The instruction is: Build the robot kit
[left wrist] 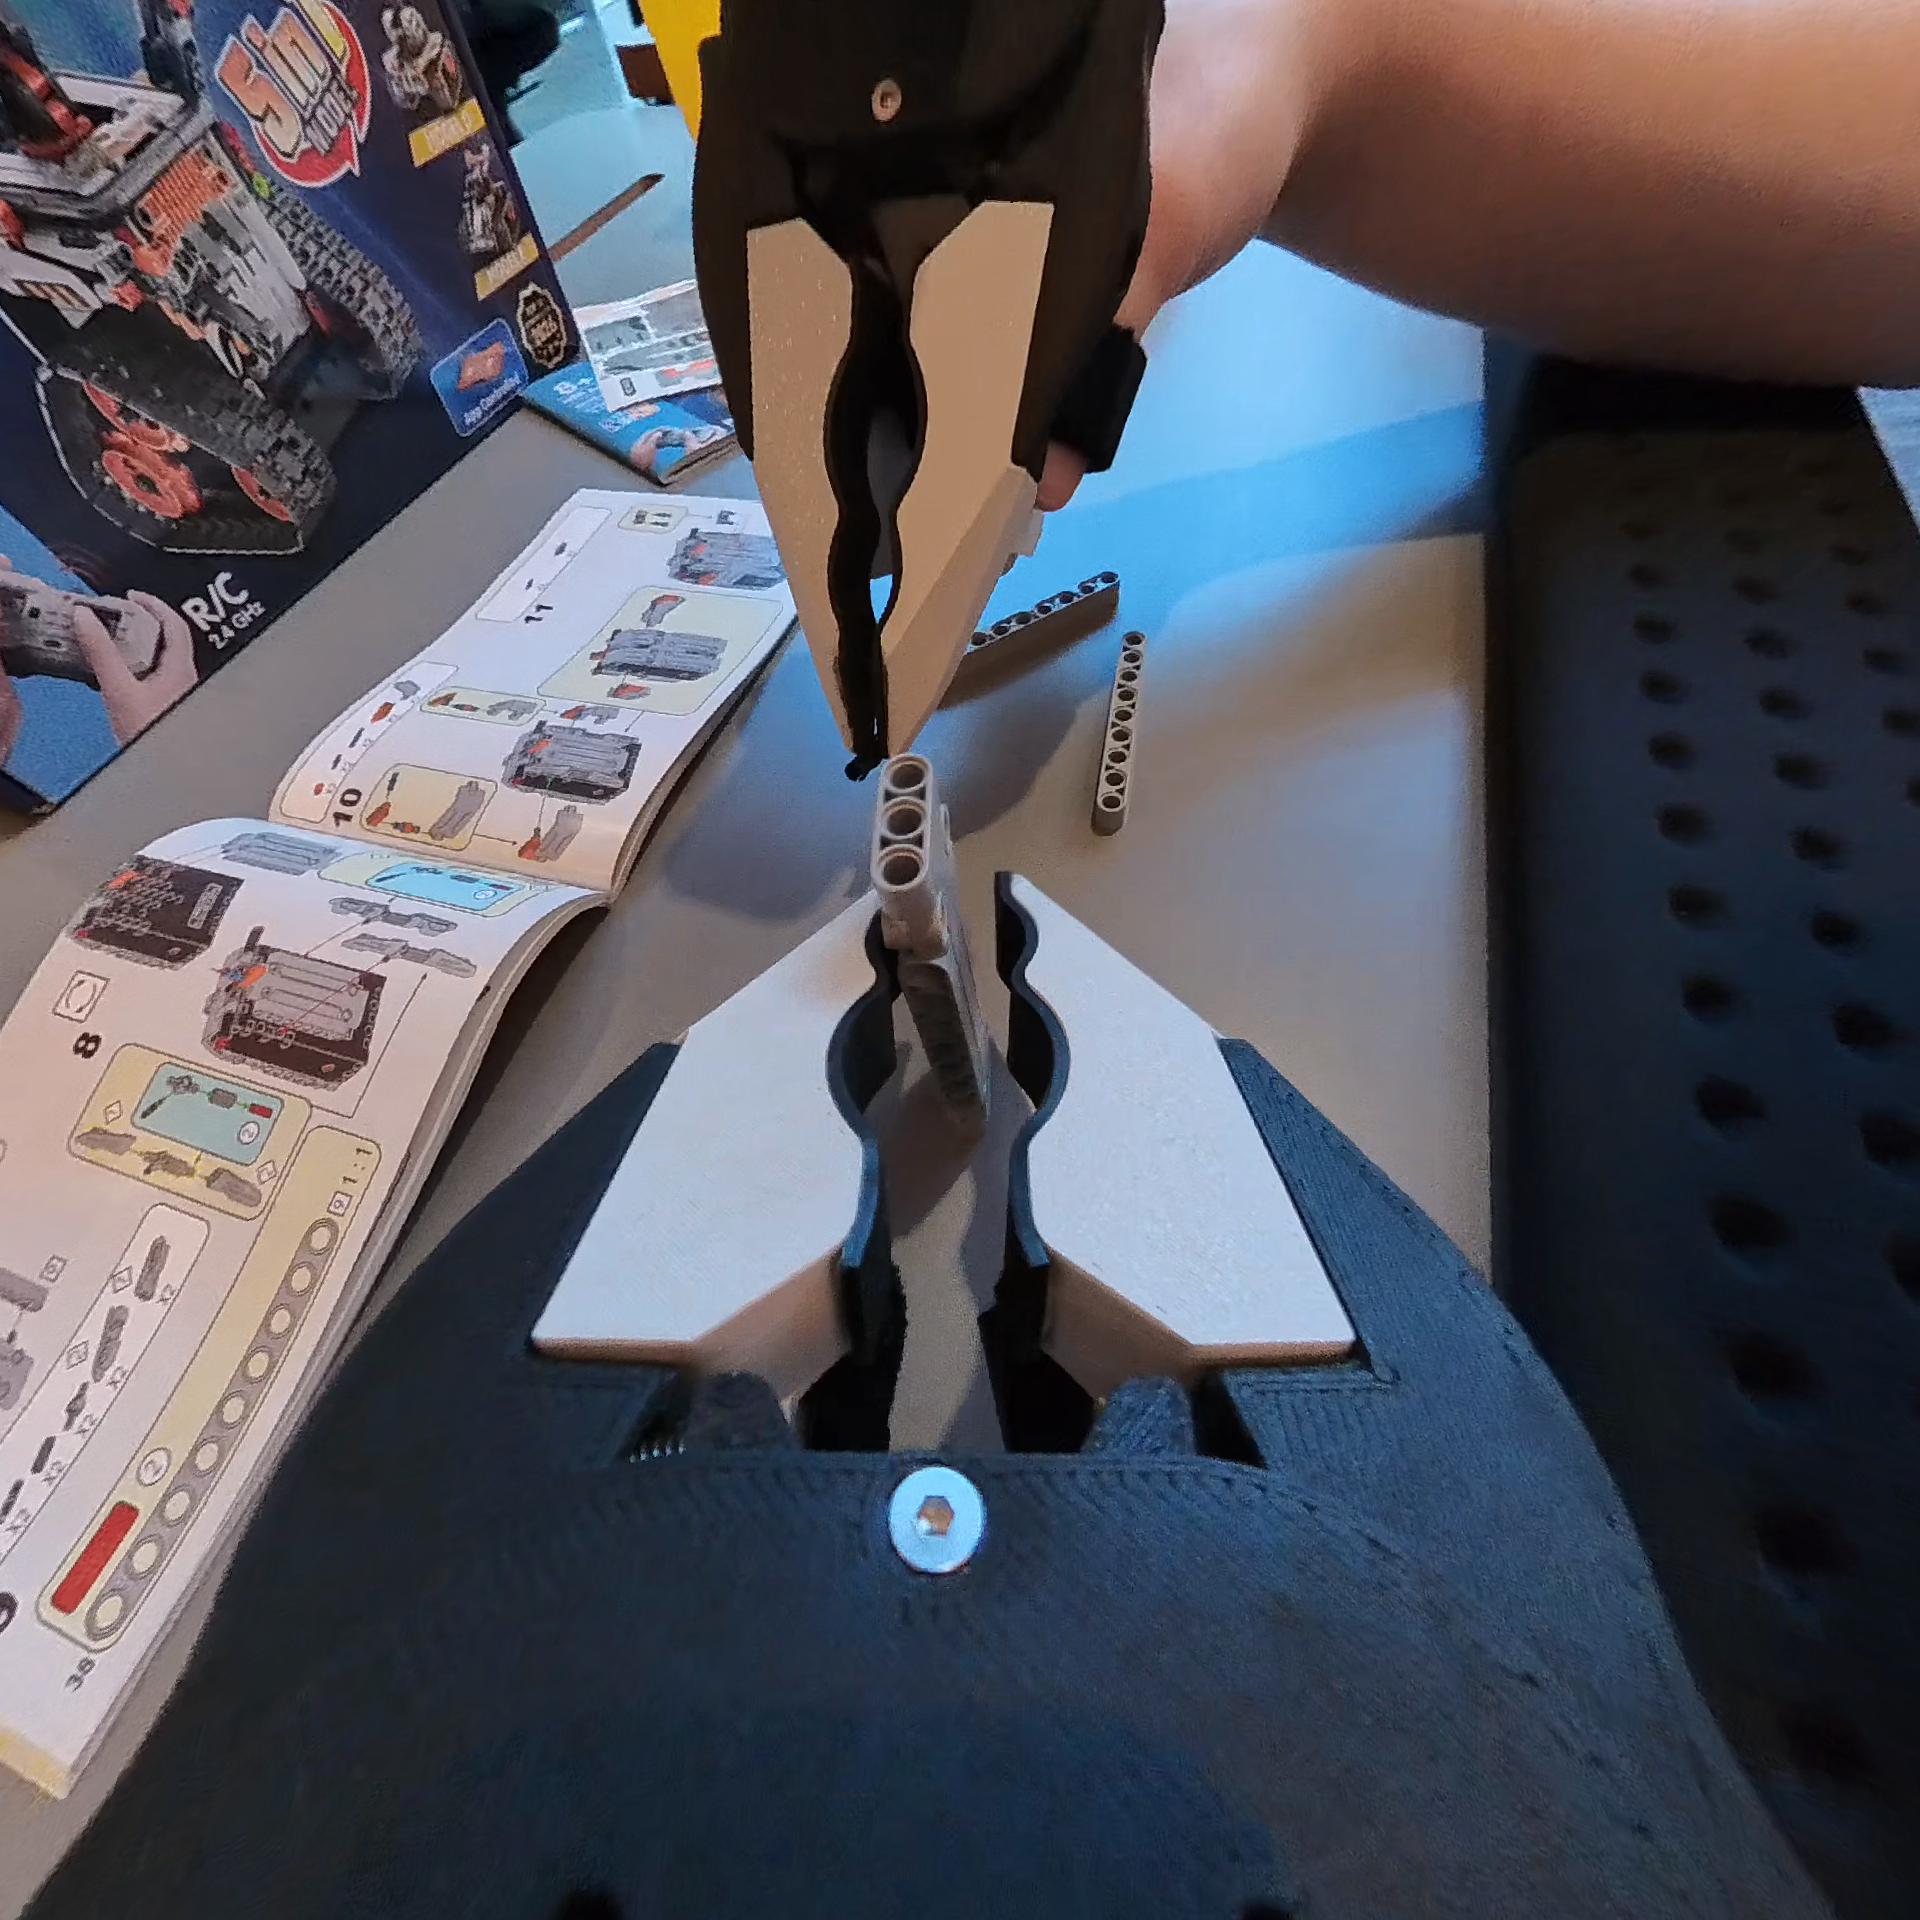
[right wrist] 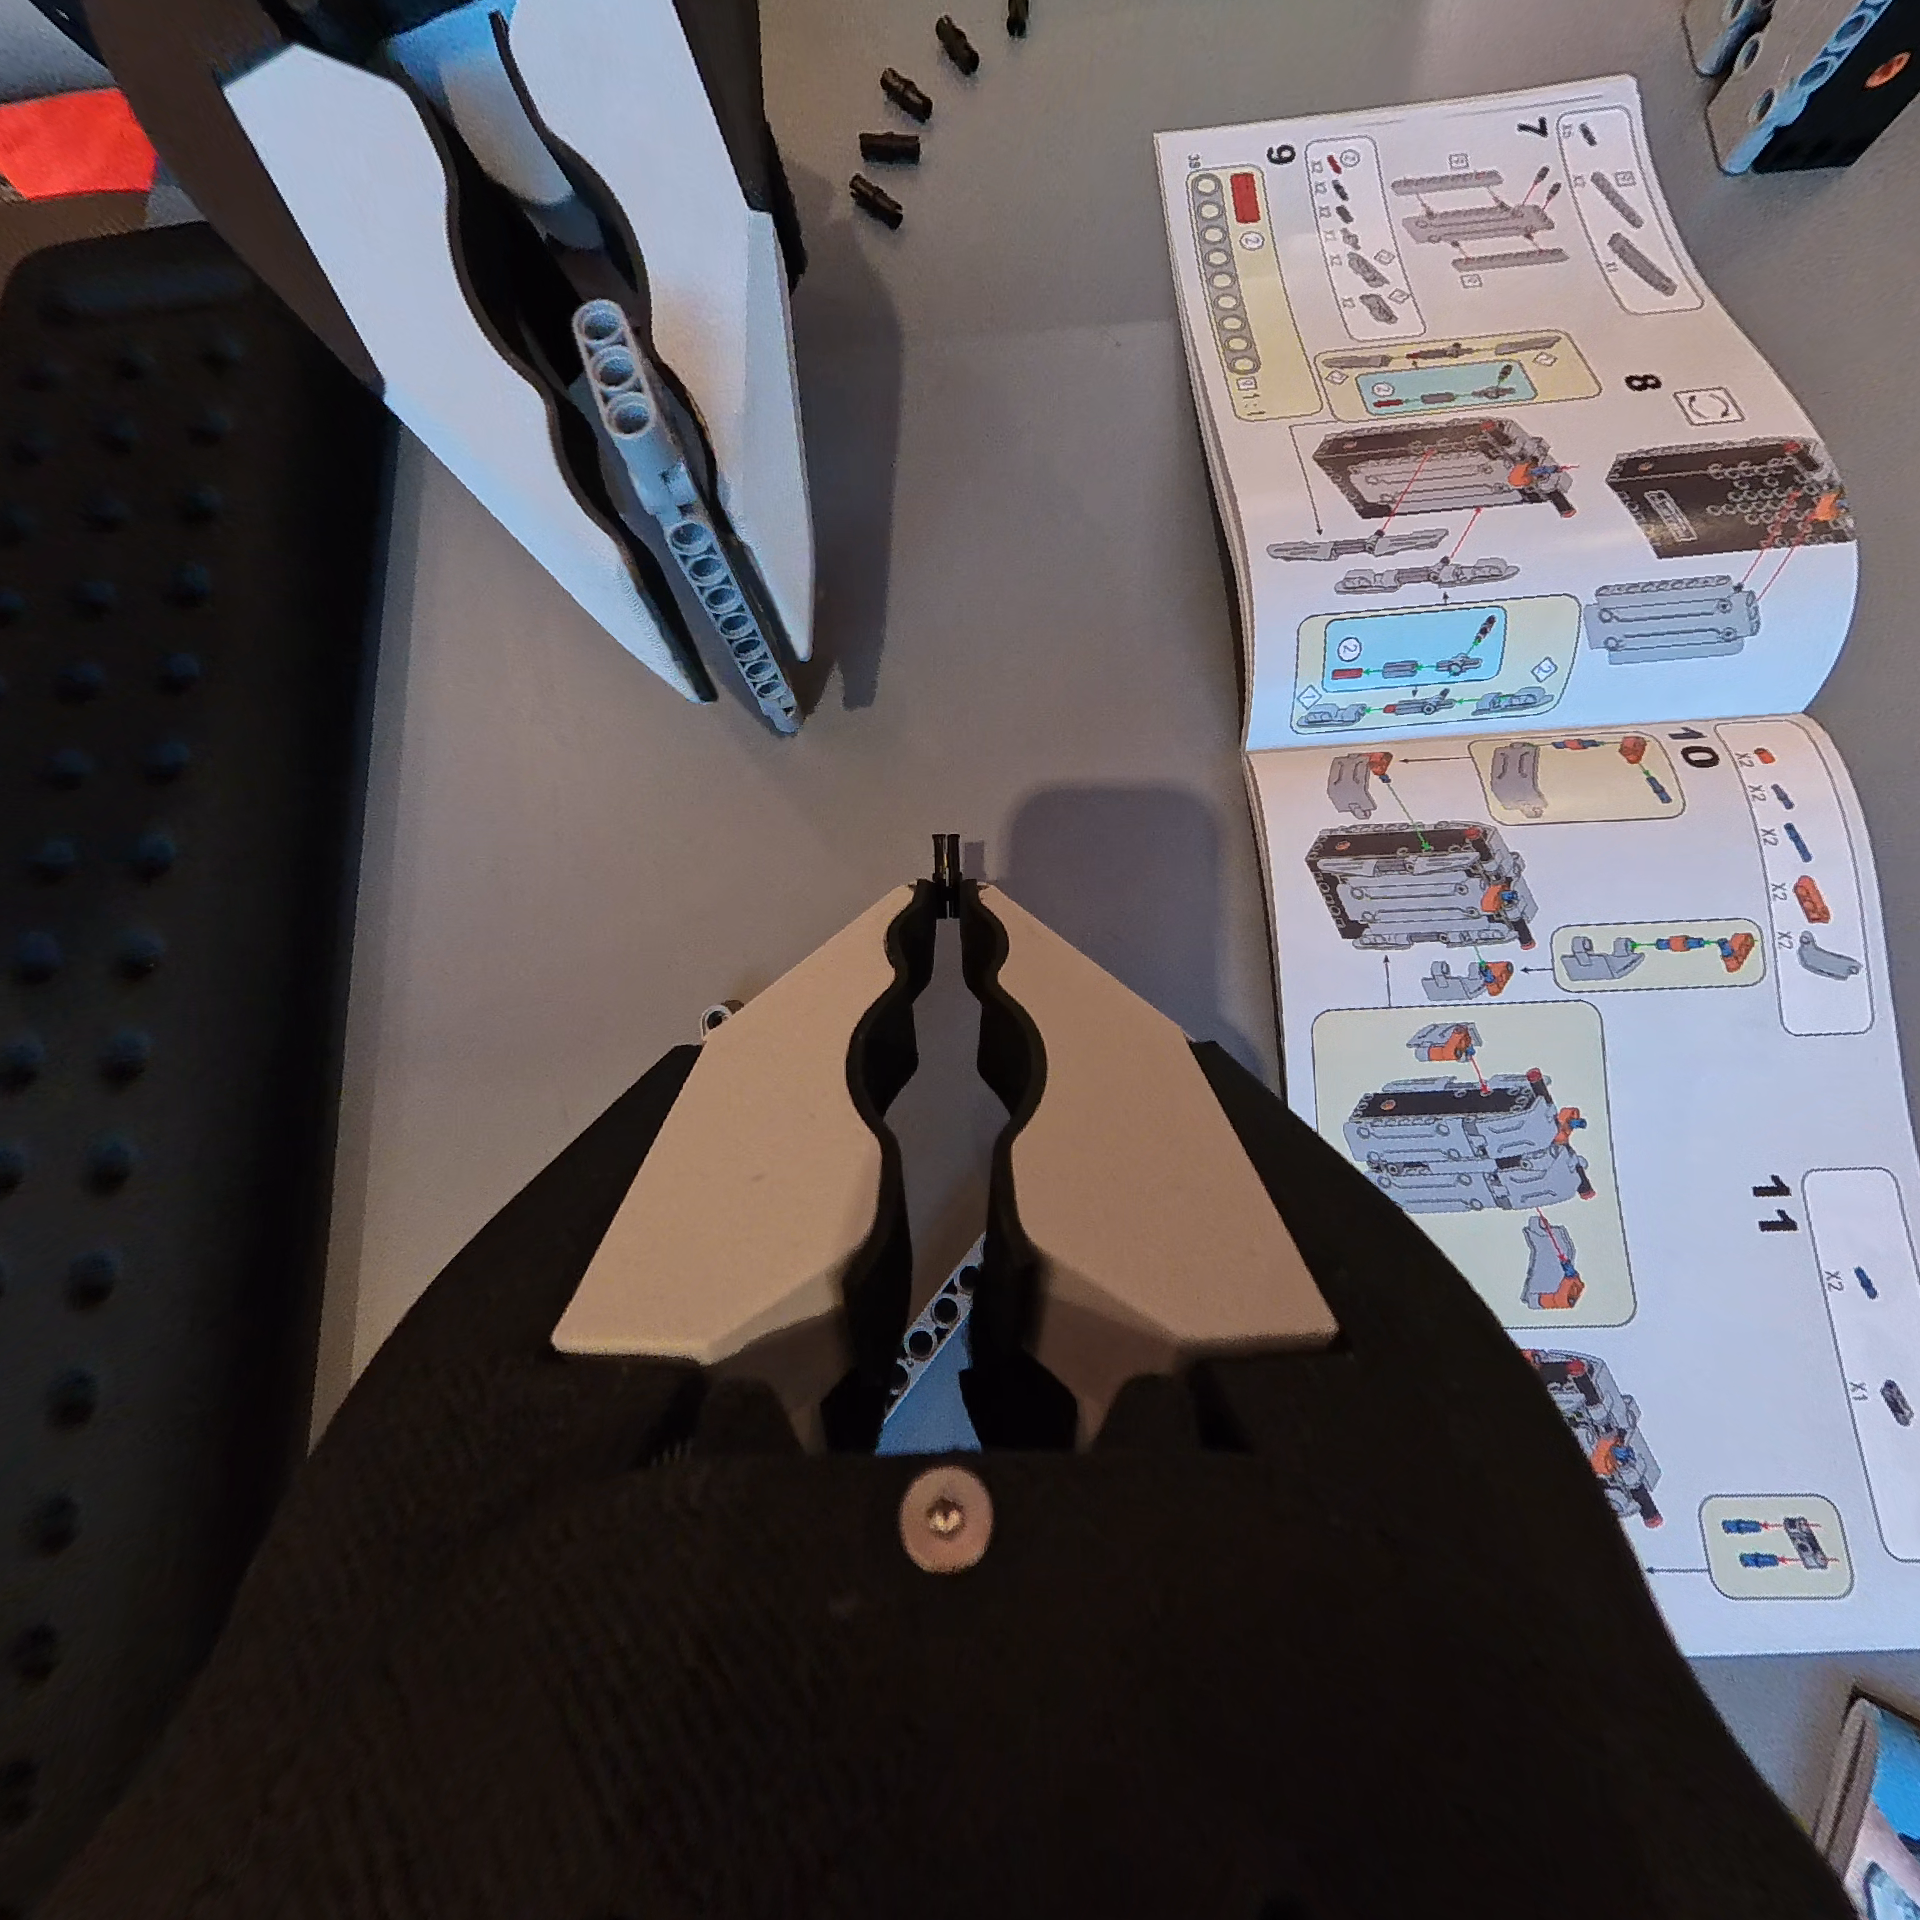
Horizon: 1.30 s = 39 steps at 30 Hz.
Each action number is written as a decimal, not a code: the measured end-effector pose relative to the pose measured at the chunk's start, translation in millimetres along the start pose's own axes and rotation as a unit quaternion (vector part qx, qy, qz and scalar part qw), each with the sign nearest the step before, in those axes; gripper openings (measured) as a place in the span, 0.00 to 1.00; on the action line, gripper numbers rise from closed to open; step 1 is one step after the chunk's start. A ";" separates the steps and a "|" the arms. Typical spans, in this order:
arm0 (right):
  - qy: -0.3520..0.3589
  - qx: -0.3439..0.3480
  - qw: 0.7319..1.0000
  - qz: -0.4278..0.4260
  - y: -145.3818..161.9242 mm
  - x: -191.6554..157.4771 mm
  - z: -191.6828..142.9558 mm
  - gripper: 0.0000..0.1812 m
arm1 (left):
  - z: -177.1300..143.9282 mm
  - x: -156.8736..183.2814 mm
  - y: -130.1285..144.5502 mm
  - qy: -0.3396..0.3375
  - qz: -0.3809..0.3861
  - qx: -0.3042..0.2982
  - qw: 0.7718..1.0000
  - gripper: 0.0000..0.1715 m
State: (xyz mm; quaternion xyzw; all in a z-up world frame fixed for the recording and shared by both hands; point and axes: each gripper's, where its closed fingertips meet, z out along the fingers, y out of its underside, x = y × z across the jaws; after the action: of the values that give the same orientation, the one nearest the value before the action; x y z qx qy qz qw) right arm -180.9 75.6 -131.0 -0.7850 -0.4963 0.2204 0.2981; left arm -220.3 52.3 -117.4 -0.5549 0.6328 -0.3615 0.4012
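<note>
The left gripper points forward, clamped on a grey perforated beam assembly raised above the grey table. The right gripper, angled toward it, pinches a small black pin. An open instruction booklet lies beside.

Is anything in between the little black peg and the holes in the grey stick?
Nothing visible. The right gripper pinches the black peg just beside the grey beam held in the left gripper, with only air between.
</note>
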 end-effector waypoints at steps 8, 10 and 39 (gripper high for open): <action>0.001 -0.009 1.000 -0.001 4.1 1.0 -0.9 0.02 | -5.2 -5.6 8.2 -0.031 0.004 -0.018 0.999 0.06; 0.003 -0.011 1.000 -0.002 5.0 1.7 -1.2 0.02 | -7.0 -4.7 8.1 -0.030 0.005 -0.015 0.999 0.06; 0.018 0.010 1.000 0.021 3.4 10.0 -8.2 0.02 | -149.8 -61.9 -38.2 -0.019 -0.299 -0.054 0.953 0.03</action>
State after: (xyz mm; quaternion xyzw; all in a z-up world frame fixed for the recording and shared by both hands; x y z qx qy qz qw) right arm -169.3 81.5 -127.9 -0.7963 -0.4718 0.2178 0.3096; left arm -336.9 110.9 -13.9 -0.7464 0.4490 -0.4191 0.2563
